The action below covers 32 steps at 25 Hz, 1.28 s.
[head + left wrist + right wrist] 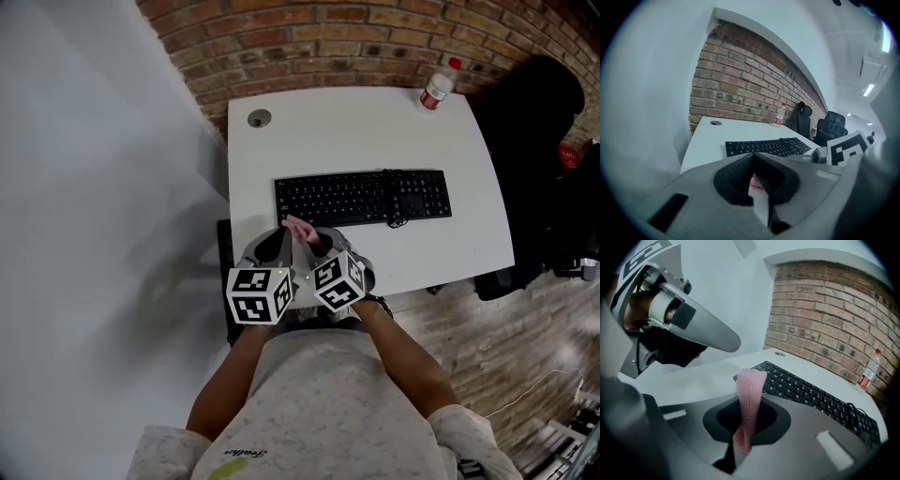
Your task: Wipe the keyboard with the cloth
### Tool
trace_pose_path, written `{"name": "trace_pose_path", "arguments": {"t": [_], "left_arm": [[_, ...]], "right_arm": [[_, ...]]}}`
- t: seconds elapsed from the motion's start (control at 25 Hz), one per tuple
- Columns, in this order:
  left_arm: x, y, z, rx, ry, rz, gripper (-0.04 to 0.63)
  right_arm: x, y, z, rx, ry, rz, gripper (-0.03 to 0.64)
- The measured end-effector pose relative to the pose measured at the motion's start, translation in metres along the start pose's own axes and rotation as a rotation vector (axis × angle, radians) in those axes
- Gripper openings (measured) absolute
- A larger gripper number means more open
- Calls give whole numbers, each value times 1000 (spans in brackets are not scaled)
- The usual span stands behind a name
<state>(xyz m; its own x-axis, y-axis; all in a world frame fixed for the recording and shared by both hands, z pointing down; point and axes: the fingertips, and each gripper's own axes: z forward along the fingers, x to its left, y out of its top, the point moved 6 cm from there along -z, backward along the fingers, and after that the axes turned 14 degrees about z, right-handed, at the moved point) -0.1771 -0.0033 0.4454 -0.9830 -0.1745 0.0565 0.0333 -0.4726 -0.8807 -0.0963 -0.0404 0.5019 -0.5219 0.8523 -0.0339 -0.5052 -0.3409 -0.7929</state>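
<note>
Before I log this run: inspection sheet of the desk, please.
Surface: white desk, no spills seen.
Job's things: black keyboard mid-desk; pink cloth held near its left end.
Clutter: bottle, far right corner; grommet, far left.
Grippers: right gripper shut on cloth; left gripper shut beside it, tongs together.
Cables: cable looped over keyboard's right part.
Surroundings: brick wall behind; black chair right; wood floor.

Head view overhead, gripper views low, all sharing keyboard (362, 197)
</note>
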Motion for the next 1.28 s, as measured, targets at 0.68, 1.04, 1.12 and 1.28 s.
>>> {"name": "trace_pose_path", "arguments": {"t": [0.68, 1.04, 1.12, 1.28], "left_arm": [[-21, 6, 27, 7, -123, 47, -8], [-45, 9, 46, 18, -182, 76, -8], [-53, 10, 50, 23, -192, 85, -8], [-68, 14, 60, 25, -208, 96, -8]], "right_arm": [[-39, -22, -30, -29, -143, 158, 25], [-68, -38, -50, -41, -216, 226, 25], [-76, -42, -57, -46, -231, 241, 25], [-91, -52, -69, -51, -260, 268, 25]]}}
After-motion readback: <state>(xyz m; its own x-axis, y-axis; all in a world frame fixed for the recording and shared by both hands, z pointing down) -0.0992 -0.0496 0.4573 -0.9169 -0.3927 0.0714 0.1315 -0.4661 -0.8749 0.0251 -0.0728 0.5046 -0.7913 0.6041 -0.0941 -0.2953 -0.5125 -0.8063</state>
